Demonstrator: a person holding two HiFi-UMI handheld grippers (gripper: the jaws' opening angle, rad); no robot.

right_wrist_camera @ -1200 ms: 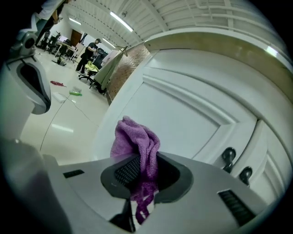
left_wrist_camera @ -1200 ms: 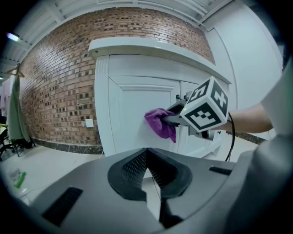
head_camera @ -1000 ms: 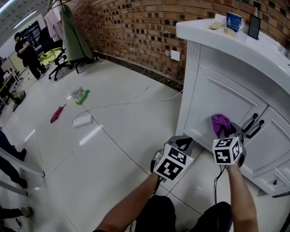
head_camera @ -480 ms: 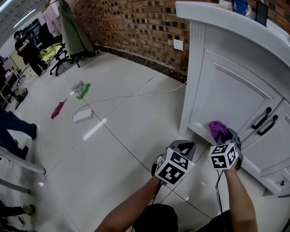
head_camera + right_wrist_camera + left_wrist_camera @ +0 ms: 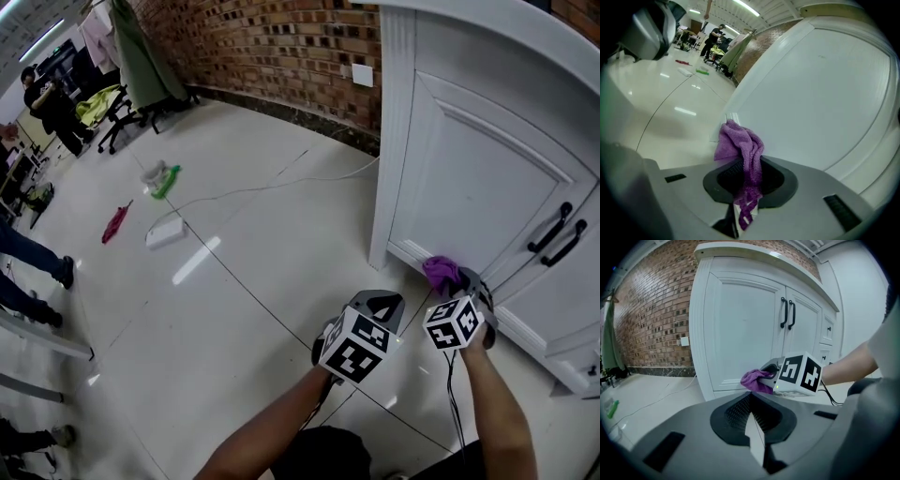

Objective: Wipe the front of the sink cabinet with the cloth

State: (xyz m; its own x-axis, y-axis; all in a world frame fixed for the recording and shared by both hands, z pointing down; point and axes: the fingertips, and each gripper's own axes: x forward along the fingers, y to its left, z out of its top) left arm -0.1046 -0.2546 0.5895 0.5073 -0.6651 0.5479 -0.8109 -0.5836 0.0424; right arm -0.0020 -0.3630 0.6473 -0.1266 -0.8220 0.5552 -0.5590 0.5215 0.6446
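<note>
1. Right gripper (image 5: 461, 281): jaws clenched on one purple cloth (image 5: 441, 272). In the right gripper view the cloth (image 5: 740, 150) is bunched up. It runs down between the jaws, and its tail hangs out below them.
2. Cloth position: low on the white cabinet (image 5: 394, 141), at the bottom rail of the left door (image 5: 487, 178), near the cabinet's left corner post. It looks to be in contact with the rail.
3. Left gripper (image 5: 373, 305): jaws pressed together with nothing between them, per the left gripper view (image 5: 752, 427). It is held just beside the right gripper, off the cabinet and above the floor (image 5: 234, 309).
4. Cabinet front: two doors in view. Two black bar handles (image 5: 551, 228) sit side by side, one per door, where the doors meet.
5. Floor, well away from the cabinet: one pink rag (image 5: 115, 222), one white box (image 5: 165, 232), one green bottle (image 5: 167, 178). One thin cable (image 5: 253, 190) runs toward the cabinet corner.
6. Brick wall (image 5: 281, 47) left of the cabinet, with one white socket (image 5: 363, 75).
7. People: one person (image 5: 52, 105) standing far top left. A second person's legs (image 5: 33, 251) show at the left edge.
</note>
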